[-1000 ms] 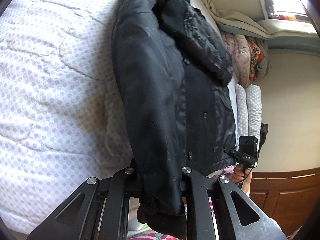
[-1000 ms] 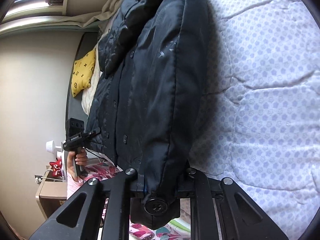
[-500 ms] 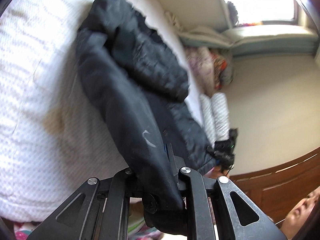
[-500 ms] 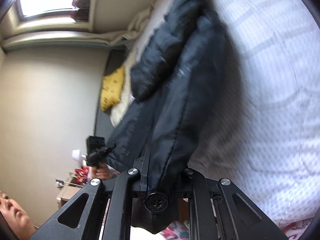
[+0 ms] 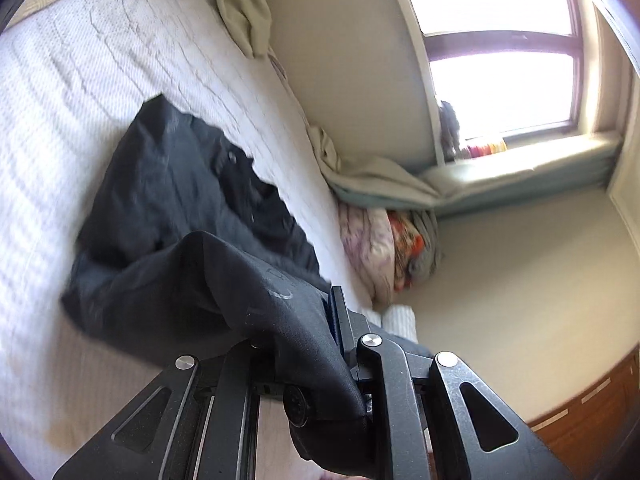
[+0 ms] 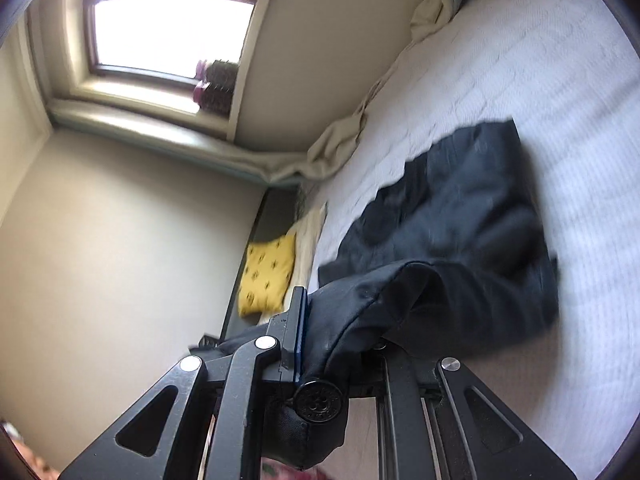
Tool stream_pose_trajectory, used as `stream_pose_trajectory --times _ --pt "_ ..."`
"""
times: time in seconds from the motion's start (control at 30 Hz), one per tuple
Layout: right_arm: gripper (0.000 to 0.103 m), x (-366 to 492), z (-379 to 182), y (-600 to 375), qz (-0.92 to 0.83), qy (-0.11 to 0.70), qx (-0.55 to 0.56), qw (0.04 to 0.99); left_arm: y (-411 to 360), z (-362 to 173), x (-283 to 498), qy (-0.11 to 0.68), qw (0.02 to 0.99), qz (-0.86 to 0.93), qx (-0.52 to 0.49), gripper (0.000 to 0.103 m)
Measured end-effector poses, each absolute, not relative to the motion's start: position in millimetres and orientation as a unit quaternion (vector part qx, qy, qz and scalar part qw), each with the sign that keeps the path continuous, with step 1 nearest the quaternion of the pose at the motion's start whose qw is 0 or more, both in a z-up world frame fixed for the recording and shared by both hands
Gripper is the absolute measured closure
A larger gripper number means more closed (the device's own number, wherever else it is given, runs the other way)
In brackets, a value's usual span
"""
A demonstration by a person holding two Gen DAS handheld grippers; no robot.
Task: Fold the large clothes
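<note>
Left gripper [image 5: 320, 344] clenched on the hem edge of the black jacket [image 5: 168, 216], cloth pinched between its fingers [image 5: 340, 320] with a snap button hanging below; right gripper [image 6: 320, 340] likewise clenched on the opposite hem corner of the jacket [image 6: 460, 216]; gripped edge raised off the bed [image 5: 80, 80], remainder of the garment lying bunched on the white quilted cover; yellow cushion [image 6: 268, 276] at the bed's far end; window [image 5: 500, 52] bright beyond.

Motion blur is smearing the far half of the black coat [image 6: 472, 200] and the bedspread [image 5: 48, 140], and the coat is hiding each tool's pads.
</note>
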State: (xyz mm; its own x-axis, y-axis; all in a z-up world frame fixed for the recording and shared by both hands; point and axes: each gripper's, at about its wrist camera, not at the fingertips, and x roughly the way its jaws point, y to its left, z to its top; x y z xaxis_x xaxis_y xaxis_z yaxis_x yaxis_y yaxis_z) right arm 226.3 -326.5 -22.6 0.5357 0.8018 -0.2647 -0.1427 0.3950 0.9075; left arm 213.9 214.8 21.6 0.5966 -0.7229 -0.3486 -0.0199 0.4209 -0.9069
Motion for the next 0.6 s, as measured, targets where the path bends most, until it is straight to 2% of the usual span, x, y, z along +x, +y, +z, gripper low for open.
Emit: stream_pose_trajectory --times 0.4,0.5,0.6 --pt "0.094 326 -82 -308 0.242 0.397 0.452 0.761 211 -42 307 0.413 0.746 -0.171 -0.493 0.085" --pt "0.093 339 -96 -306 0.232 0.405 0.451 0.761 211 -53 318 0.423 0.746 -0.158 -0.491 0.081" --pt "0.091 350 -112 -305 0.223 0.407 0.458 0.758 210 -63 325 0.429 0.744 -0.145 -0.491 0.070"
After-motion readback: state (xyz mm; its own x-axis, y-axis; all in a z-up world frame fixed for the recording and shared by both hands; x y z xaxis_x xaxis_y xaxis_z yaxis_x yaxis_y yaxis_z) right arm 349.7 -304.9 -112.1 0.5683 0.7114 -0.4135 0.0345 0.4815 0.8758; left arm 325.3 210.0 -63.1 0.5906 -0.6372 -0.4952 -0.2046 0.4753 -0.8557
